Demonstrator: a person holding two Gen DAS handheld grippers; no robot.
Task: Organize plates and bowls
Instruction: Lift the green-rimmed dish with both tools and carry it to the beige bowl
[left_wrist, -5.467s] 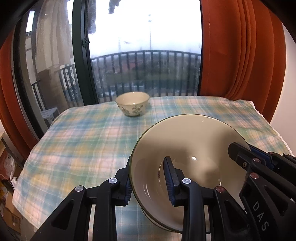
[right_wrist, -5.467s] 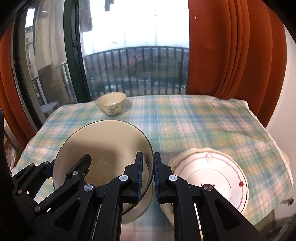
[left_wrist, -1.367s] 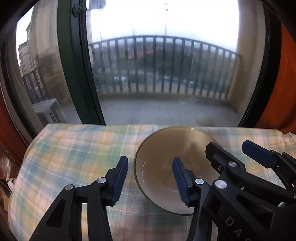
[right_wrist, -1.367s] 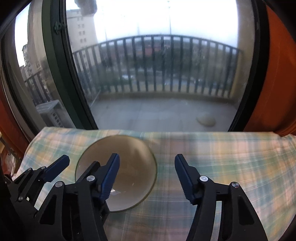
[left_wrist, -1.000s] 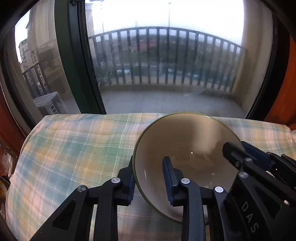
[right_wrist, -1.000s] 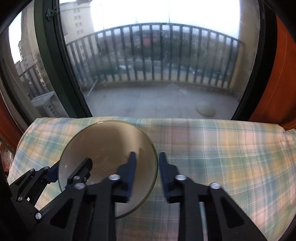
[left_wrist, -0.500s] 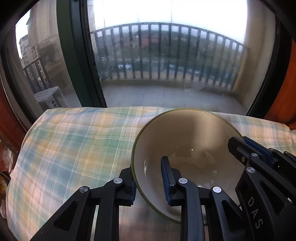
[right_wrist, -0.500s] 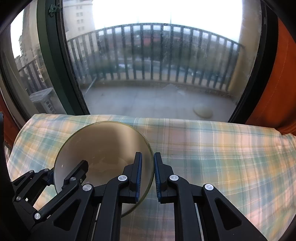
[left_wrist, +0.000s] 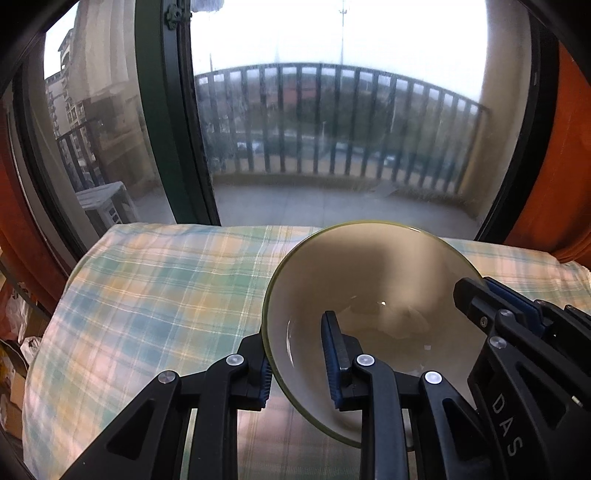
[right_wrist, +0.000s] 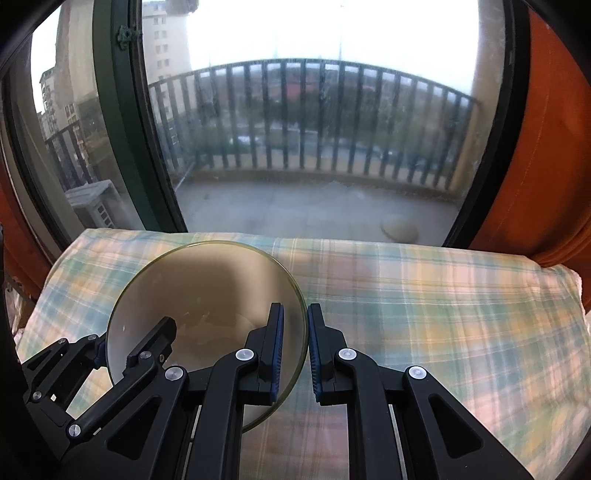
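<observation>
Both grippers tilt downward toward the table, each pinching the same large cream bowl (left_wrist: 373, 291) by its rim. In the left wrist view, the left gripper (left_wrist: 299, 363) sits at lower centre, its 2 blue-padded fingers clamped on the bowl's left wall, 1 finger outside and 1 inside. The right gripper (left_wrist: 491, 299) enters from the lower right of that frame and bites the opposite rim. In the right wrist view, the right gripper (right_wrist: 295, 349) is at lower centre, its jaws narrowed onto the bowl's right edge, while the left gripper (right_wrist: 136, 341) comes in from the lower left.

The bowl (right_wrist: 207, 306) fills the lower middle of both frames, over the plaid tablecloth (left_wrist: 159, 295); its base is hidden, so whether it touches the cloth cannot be told. The bowl's near rim is cut off behind the gripper bodies. Beyond the table's far edge, a dark green window frame (left_wrist: 173, 122) and the balcony railing (right_wrist: 314, 118) look hazy through the glass. Orange curtains (right_wrist: 550, 140) are cropped at the right edge.
</observation>
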